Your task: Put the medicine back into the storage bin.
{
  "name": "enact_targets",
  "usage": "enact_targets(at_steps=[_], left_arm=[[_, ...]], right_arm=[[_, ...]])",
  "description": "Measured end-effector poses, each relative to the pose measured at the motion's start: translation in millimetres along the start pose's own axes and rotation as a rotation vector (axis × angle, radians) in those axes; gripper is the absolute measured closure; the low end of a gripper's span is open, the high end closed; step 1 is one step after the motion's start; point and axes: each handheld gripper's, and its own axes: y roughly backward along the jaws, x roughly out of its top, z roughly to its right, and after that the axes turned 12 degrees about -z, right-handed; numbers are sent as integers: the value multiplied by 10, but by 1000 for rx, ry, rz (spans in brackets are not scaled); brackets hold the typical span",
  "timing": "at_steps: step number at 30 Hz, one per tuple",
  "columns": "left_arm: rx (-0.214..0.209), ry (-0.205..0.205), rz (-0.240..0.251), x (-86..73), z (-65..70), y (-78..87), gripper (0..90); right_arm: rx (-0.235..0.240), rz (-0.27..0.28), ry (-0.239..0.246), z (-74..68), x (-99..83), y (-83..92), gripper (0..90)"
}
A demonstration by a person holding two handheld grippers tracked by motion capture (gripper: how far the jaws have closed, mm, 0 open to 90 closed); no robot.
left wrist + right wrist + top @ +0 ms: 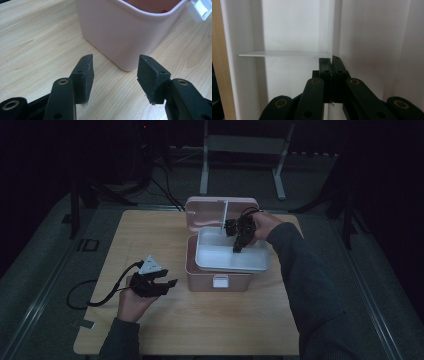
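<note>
A pink storage box point(200, 279) stands open on the wooden table, its lid point(205, 209) leaning back. A white insert tray point(220, 260) lies across the box's rim. My right gripper point(238, 246) reaches down into the tray, jaws shut on its thin upright divider point(331, 30); around them are the white tray walls point(292, 30) and a cross partition point(284, 54). My left gripper point(167, 282) rests low on the table left of the box, open. Between its jaws point(115, 75) there is only bare wood, and the box's rounded corner point(120, 32) stands just beyond them.
The box has a white latch point(220, 281) on its front, also at the upper right corner of the left gripper view point(200, 10). The wooden table point(150, 235) has free room left of and in front of the box. A metal stand point(240, 145) is on the floor behind.
</note>
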Motion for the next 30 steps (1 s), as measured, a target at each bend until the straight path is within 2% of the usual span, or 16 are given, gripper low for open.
enact_targets(at_steps=[8,16,27,30], left_arm=[[-1,-1,-1,0,5,-5,469],[0,-3,-2,-7,-5,3,469],[-1,2,-1,-8,-1,-6,469],[-2,0,-2,-9,-2,-3,469]], right_arm=[[-14,-12,17,9,155,-76,893],[-19,6,36,37,320,-155,893],[-17,-11,35,38,385,-225,883],[-17,-17,33,37,390,-233,858]])
